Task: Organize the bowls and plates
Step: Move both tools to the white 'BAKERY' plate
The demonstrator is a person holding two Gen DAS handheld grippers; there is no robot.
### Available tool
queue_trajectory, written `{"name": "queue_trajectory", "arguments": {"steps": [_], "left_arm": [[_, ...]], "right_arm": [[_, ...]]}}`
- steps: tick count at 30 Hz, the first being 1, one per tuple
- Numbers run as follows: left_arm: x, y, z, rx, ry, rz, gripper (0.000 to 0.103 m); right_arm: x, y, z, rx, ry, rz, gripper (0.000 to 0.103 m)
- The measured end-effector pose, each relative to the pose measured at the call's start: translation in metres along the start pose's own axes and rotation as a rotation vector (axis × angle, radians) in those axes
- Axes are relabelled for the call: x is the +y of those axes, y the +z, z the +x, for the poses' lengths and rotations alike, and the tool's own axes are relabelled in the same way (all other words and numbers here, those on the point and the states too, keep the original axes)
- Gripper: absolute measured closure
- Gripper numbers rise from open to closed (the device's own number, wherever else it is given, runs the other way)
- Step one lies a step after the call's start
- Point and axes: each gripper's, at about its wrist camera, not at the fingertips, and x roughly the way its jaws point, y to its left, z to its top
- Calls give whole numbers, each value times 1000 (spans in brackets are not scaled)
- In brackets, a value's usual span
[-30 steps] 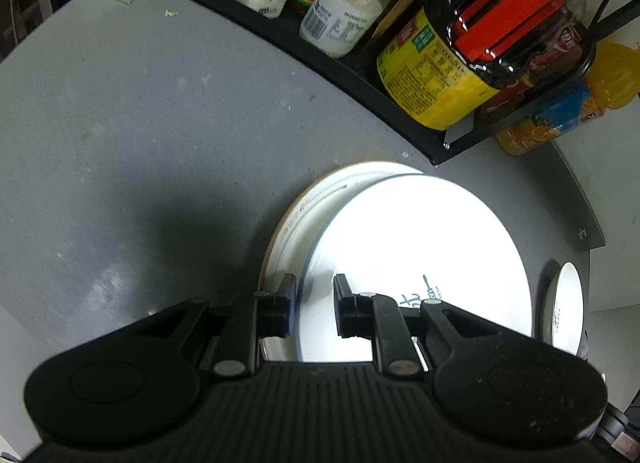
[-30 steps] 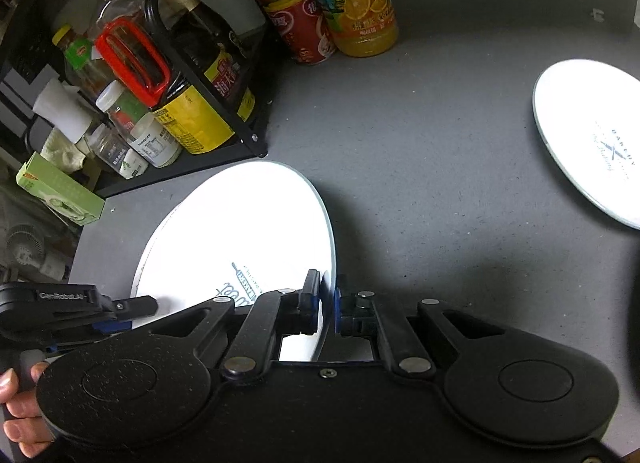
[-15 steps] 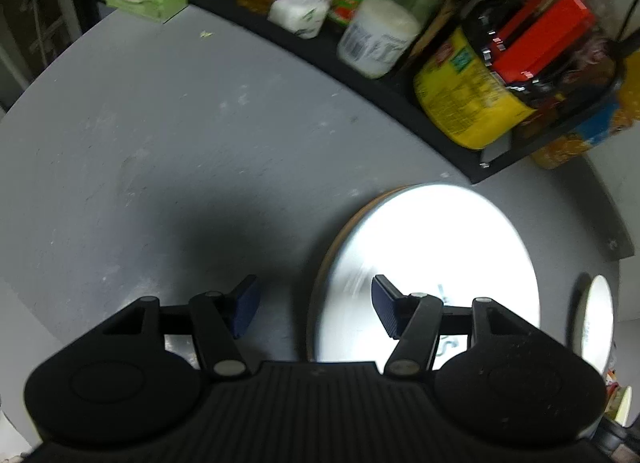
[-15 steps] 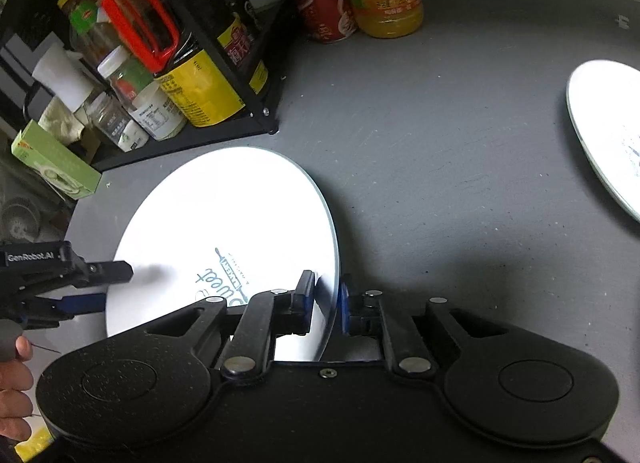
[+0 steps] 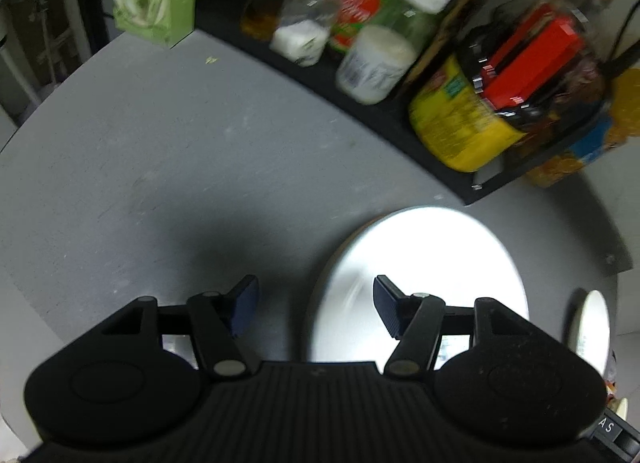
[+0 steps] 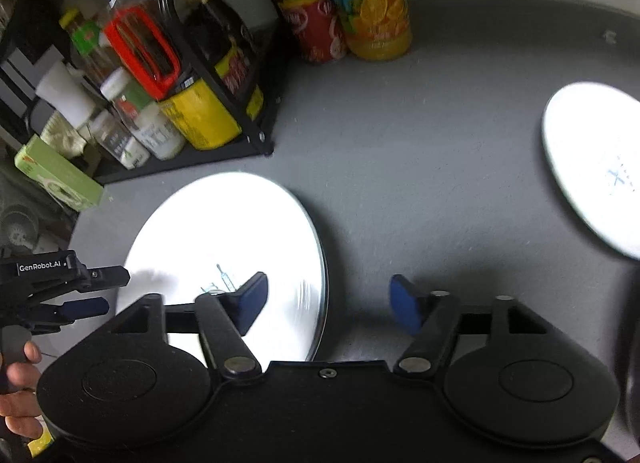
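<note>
- Left tool (image 5: 316,305) gapes wide, empty, its right finger over the stacked plates (image 5: 424,263).
- Right tool (image 6: 330,301) wide open, empty, straddling the same stack's rim.
- Another plate (image 6: 596,167) lies well right on the worktop (image 6: 420,167).

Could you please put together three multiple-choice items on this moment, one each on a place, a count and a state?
1. Where does the stacked plate lie?
A. in front of the black rack
B. inside the rack
C. beside the orange juice bottle

2. How many separate white plate spots show on the grey counter in the right wrist view?
A. one
B. two
C. four

3. How are the right gripper and left gripper?
A. both shut on the plate
B. only the right is open
C. both open

Answers: 1 A, it rests on the counter just before the rack; 2 B, the near plate and the far plate; 3 C, both pairs of fingers stand wide apart, gripping nothing.
</note>
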Motion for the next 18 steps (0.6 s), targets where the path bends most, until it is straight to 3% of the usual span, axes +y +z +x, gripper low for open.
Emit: {"name": "queue_trajectory", "arguments": {"steps": [3,6,13,18], "left_arm": [[-14,1,-9,-22,-13,38,41],[-29,0,-17,-54,-17,86,34],[-59,-1,-26,-52,-57,124,18],[-86,-5,-25,-18,-108,171,17]], "right_arm": [[-5,4,-10,-25,3,7,22],[-10,9,-18,-40,11,22,13],[-24,18,-35,-62,20,48,7],[-35,21,-46,-66,18,77,2]]}}
